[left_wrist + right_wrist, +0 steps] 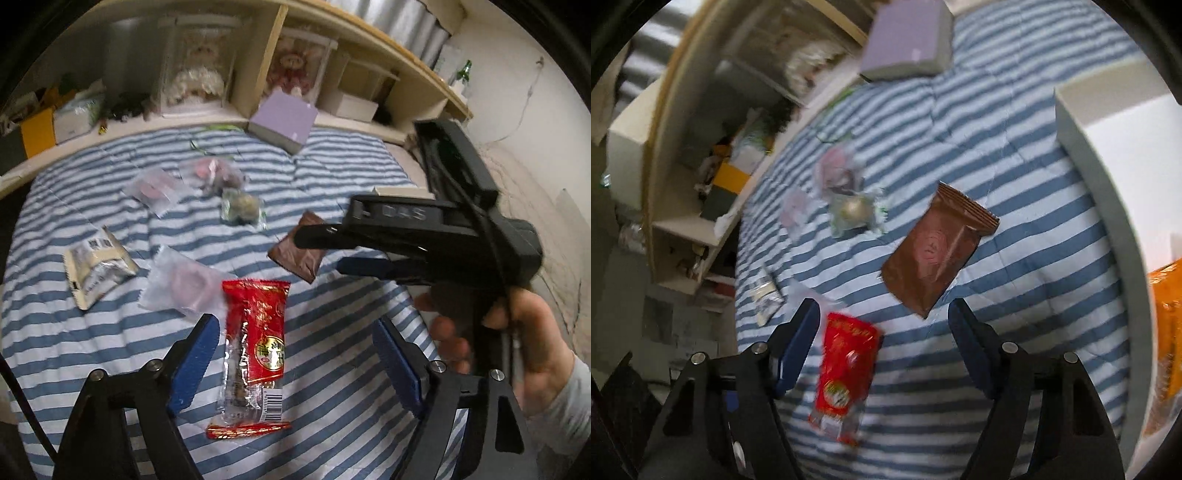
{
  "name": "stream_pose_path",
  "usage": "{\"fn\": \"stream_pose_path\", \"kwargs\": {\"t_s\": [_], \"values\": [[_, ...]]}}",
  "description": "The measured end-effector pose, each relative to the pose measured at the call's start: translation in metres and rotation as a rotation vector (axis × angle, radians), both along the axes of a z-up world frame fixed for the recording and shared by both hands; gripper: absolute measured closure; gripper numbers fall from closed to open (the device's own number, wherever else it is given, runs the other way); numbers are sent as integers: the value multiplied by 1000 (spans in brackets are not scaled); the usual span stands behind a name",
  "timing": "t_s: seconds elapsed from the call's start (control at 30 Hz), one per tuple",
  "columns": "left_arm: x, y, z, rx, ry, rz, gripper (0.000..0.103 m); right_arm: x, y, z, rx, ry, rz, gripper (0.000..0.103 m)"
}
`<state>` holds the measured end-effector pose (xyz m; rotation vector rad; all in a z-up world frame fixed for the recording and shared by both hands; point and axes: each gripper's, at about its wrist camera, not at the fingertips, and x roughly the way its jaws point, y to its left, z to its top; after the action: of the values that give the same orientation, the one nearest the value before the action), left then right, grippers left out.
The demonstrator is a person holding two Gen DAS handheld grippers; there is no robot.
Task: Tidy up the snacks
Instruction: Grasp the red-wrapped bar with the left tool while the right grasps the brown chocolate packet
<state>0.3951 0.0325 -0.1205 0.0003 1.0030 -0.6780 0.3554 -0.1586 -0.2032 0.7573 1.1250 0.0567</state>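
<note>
Several snack packs lie on a blue-and-white striped bedspread (332, 387). A red pack (255, 354) lies between the fingers of my open, empty left gripper (295, 362); it also shows in the right wrist view (846, 373). A brown pack (297, 254) (938, 253) lies just ahead of my right gripper (884, 347), which is open and empty above the bed. The right gripper (325, 251) shows in the left wrist view, held by a hand over the brown pack. A silver pack (96, 266), a pale pink pack (184, 284) and a green pack (240, 206) lie farther off.
A purple box (282, 122) (908, 40) rests at the bed's far edge against wooden shelves (258, 74) full of items. A white box (1115, 155) stands on the bed at right, with an orange pack (1167, 332) inside. Two clear pink packs (151, 188) lie farther back.
</note>
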Motion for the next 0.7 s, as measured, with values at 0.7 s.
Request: {"fn": "stream_pose_path", "kwargs": {"t_s": [0.7], "values": [[13, -22, -50, 115, 107, 30, 43, 60, 33, -18, -369, 71, 103, 42]]}}
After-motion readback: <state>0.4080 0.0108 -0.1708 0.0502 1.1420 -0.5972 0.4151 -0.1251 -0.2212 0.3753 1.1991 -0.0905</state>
